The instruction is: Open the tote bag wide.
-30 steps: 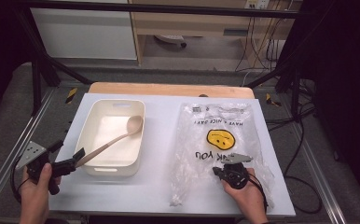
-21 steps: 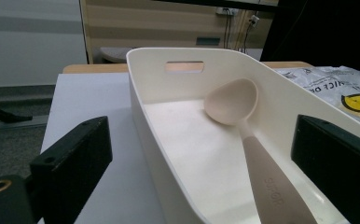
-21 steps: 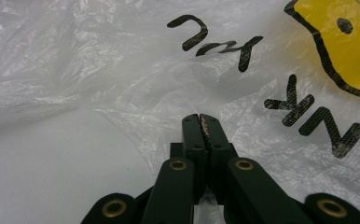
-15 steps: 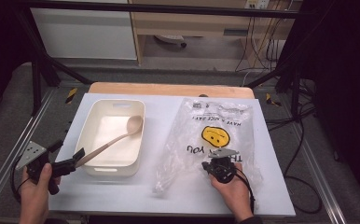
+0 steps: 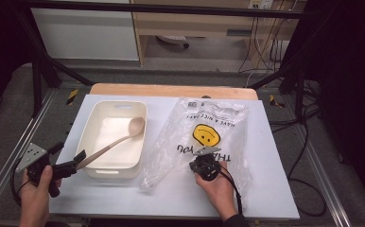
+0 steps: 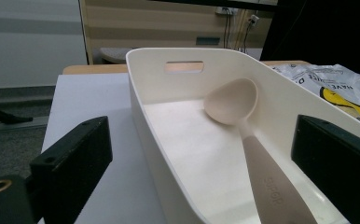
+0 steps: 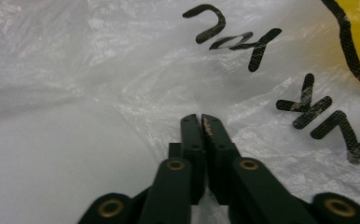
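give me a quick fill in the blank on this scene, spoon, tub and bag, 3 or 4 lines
1. The bowl of the wooden spoon rests inside the white ____.
2. The right gripper has its jaws shut on the clear plastic ____.
3. The face printed on the bag is coloured ____.
4. The left gripper has its jaws ____, one each side of the spoon's handle.

Missing words: tub; bag; yellow; open

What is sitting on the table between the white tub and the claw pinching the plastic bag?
In the high view, between the white tub and the right claw, only the plastic bag spreads over the table.
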{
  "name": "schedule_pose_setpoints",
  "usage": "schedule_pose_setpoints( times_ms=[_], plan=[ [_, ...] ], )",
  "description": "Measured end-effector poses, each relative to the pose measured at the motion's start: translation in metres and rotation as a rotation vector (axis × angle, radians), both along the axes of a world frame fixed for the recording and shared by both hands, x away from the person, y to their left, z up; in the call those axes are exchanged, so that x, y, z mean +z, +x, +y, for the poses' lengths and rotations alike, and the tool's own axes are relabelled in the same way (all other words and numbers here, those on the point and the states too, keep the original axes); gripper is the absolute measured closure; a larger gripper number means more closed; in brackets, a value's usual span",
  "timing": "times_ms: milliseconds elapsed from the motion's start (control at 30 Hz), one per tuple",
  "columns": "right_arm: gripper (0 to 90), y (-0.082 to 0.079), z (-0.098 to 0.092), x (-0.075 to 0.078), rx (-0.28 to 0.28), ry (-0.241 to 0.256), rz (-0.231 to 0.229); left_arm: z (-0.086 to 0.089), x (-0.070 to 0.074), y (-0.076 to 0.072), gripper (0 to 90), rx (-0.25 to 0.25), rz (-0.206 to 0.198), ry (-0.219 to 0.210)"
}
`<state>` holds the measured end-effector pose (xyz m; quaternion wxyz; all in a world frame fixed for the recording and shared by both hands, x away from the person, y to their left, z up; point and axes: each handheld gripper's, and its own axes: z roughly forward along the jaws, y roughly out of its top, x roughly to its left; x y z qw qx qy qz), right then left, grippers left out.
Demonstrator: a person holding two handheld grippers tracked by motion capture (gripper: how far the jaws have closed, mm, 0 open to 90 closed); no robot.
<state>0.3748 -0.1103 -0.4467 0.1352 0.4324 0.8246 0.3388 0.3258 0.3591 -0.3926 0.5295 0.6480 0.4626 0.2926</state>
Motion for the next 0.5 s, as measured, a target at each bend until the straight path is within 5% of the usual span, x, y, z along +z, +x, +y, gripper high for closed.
schedule_pose_setpoints(
  times_ms=[233, 500],
  plan=[
    [41.2, -0.018, -0.012, 0.025, -0.003, 0.015, -0.049, 0.000, 0.000, 0.000, 4.5, 0.001, 0.000, 0.001],
    [19.2, -0.007, -0.048, 0.048, -0.068, 0.018, -0.162, 0.001, 0.000, 0.000, 4.5, 0.010, -0.003, 0.009]
  ],
)
